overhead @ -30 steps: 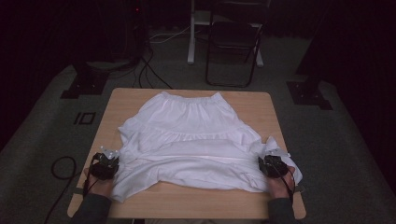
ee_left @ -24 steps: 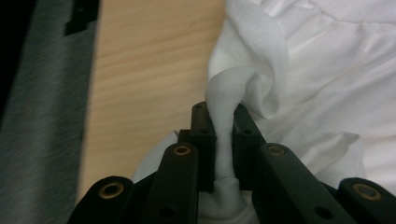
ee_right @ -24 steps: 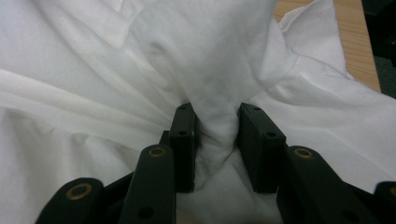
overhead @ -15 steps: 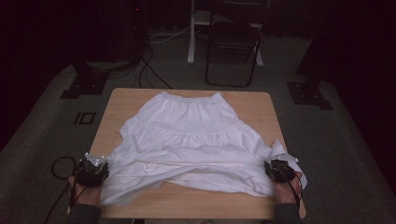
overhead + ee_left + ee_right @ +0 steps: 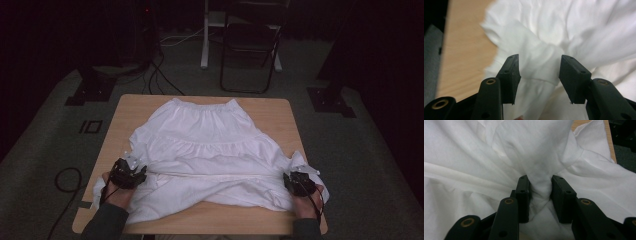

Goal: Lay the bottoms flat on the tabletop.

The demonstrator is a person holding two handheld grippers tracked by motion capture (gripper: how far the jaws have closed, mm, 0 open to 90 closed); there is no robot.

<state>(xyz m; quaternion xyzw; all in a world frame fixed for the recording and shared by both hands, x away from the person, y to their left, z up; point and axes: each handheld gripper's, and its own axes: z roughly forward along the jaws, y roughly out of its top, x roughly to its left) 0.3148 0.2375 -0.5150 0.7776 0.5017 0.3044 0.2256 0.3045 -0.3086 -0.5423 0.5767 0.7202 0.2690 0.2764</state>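
Since the earlier frames the left gripper (image 5: 131, 172) has come back in from the table's lower-left edge onto the cloth, and its jaws have just been opening; the right gripper (image 5: 298, 181) sits where it was at the lower right of the high view, and the near hem of the garment has bunched a little toward the left.

Largest first: the wooden table (image 5: 280, 111) takes up the middle of the high view, with dark floor around it and a folding chair (image 5: 250, 47) at the top centre; the white garment (image 5: 200, 145) is spread over most of the tabletop, its gathered waistband toward the top of the frame and its wide hem toward the bottom, where the hem is folded up over itself between the two grippers; a strip of bare wood shows below the hem at the bottom centre.

In the left gripper view the two black jaws stand apart, with a loose fold of the white garment (image 5: 536, 62) lying between them and neither pad pressing on it; bare table (image 5: 464, 50) shows at the left of that frame.

In the right gripper view the jaws are clamped on a pinched bunch of the white garment (image 5: 540, 185), which rises from between the pads toward the top of the frame.
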